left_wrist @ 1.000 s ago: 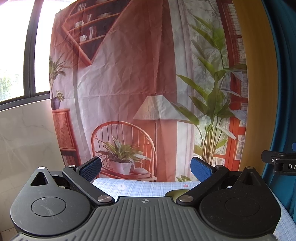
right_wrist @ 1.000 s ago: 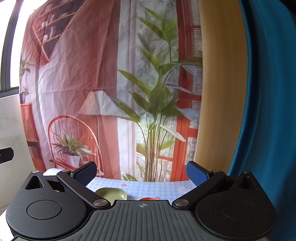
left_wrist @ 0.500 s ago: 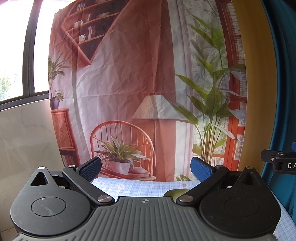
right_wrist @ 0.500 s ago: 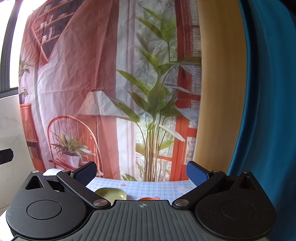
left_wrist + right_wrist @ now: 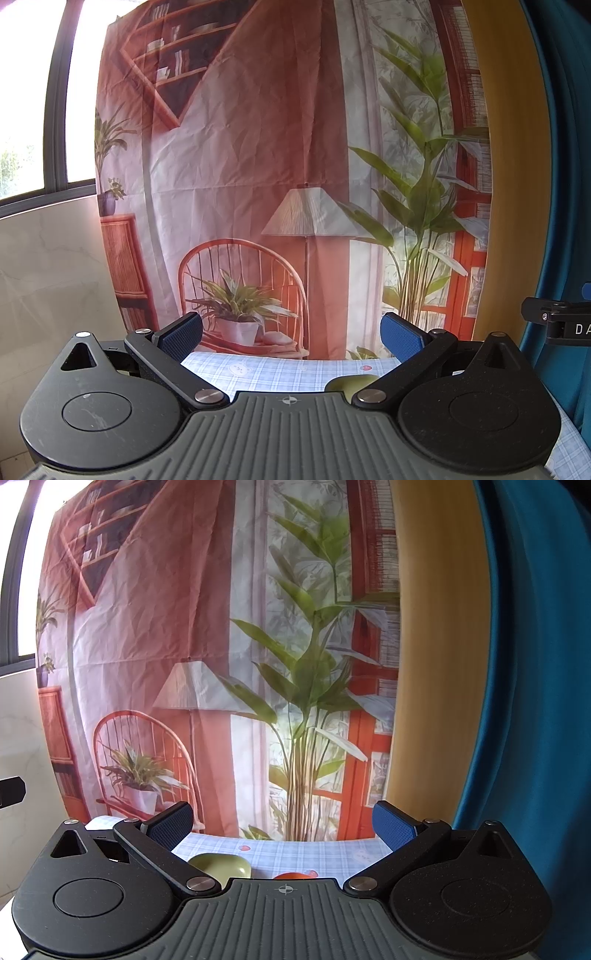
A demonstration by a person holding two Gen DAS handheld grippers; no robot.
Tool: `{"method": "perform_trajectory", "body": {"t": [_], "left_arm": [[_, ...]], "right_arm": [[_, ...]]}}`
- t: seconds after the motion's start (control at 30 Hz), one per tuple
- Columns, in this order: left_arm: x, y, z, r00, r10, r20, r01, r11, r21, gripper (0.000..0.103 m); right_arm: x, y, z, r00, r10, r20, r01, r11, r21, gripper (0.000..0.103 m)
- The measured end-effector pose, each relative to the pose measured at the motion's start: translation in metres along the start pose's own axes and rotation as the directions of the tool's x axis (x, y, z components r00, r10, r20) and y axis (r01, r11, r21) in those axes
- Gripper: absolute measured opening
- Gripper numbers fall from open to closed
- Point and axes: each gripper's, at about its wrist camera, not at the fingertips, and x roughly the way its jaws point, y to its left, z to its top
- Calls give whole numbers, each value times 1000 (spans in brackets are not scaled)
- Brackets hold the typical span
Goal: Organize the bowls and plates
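A bench [image 5: 280,373] draped in a pale blue checked cloth runs along the foot of a printed backdrop [image 5: 258,166] showing a wicker chair, a floor lamp and tall leafy plants. A window [image 5: 33,110] and a marble-look wall panel lie to the left; a yellow wooden panel [image 5: 436,664] and a teal curtain [image 5: 535,701] close the scene on the right.

The left tool [image 5: 291,338] hangs over the near edge of the bench, its blue-padded fingers spread wide with nothing between them. The right tool [image 5: 282,821] is likewise spread and empty.

An olive-green bowl [image 5: 221,864] sits on the cloth between the two tools, its near side cut off by the tool body in both views; in the left view only a sliver shows. Just right of it, an orange dish [image 5: 293,876] shows as a thin rim behind the right tool's body, its shape too hidden to name further. A black clamp [image 5: 557,325] is cut off at the right edge of the left view.
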Motion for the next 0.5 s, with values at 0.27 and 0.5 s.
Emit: {"method": "perform_trajectory", "body": {"t": [0.27,0.5], "left_arm": [[0,0,0,1000,0,0,0,1000,-1,103],[0,-1,-1,1000,-1,-1,1,1000,-1,103]], "right_arm": [[0,2,0,1000,0,1,0,1000,0,103],[-1,-3,-1,1000,1,-5,-1,1000,3,103]]}}
